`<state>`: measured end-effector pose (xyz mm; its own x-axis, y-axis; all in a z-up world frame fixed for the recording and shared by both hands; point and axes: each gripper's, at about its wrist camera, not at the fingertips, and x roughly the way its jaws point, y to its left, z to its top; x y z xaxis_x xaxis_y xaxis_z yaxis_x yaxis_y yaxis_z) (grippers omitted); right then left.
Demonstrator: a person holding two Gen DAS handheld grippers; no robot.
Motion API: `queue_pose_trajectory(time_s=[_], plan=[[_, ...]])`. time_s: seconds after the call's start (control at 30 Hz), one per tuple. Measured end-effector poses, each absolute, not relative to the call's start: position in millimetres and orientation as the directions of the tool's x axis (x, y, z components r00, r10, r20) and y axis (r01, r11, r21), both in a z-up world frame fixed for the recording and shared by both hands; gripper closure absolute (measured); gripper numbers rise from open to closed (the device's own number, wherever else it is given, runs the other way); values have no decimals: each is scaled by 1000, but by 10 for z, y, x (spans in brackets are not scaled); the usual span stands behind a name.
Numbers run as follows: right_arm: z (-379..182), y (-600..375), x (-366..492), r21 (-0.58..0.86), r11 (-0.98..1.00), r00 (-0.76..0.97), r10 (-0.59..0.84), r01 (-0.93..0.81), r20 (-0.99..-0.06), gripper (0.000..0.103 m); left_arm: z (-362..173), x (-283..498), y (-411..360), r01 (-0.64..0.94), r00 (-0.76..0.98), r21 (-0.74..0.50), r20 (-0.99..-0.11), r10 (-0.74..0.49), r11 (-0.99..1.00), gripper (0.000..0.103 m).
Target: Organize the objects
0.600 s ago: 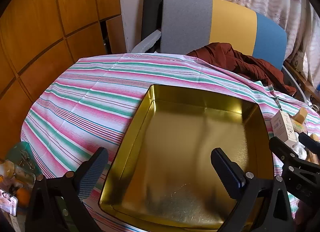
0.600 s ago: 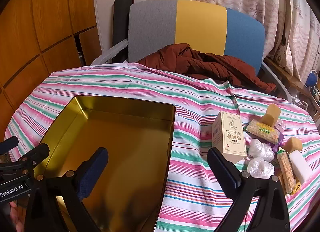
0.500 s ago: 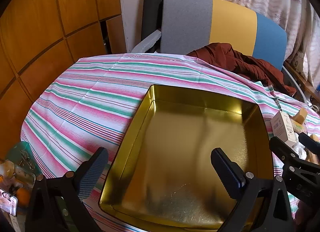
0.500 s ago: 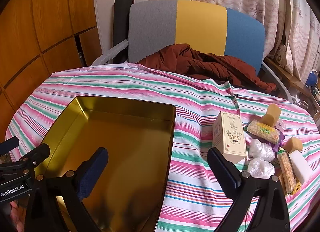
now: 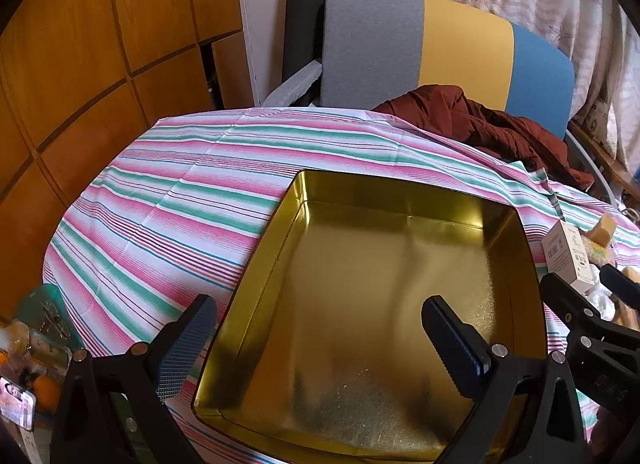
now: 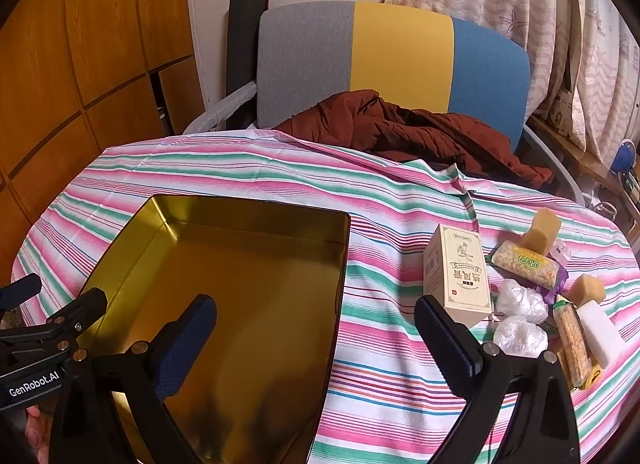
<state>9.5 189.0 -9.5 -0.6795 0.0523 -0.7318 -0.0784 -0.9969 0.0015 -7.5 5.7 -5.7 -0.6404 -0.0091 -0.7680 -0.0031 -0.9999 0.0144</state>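
The left gripper (image 5: 316,340) has its jaws wide apart with nothing between them, and right under and ahead of it lies the gold tin (image 5: 304,199), open and with only its shiny floor showing. The right gripper (image 6: 316,338) is also wide apart and holds nothing; its left finger hangs over the tin, its right finger over the striped cloth (image 6: 384,364). Just ahead of that right finger stands a cream box (image 6: 458,276), and further to its right lie snack bars (image 6: 524,264), two white wrapped lumps (image 6: 520,318), yellow blocks (image 6: 542,227) and a white block (image 6: 600,332), all outside the tin.
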Motion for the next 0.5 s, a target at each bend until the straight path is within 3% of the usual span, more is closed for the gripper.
queue_pose_trajectory(time_s=[0.5], plan=[[-72, 1893, 128, 3, -998, -690, 47, -70, -723, 2, -65, -58, 93, 10, -636, 27, -771, -27, -1000, 0]])
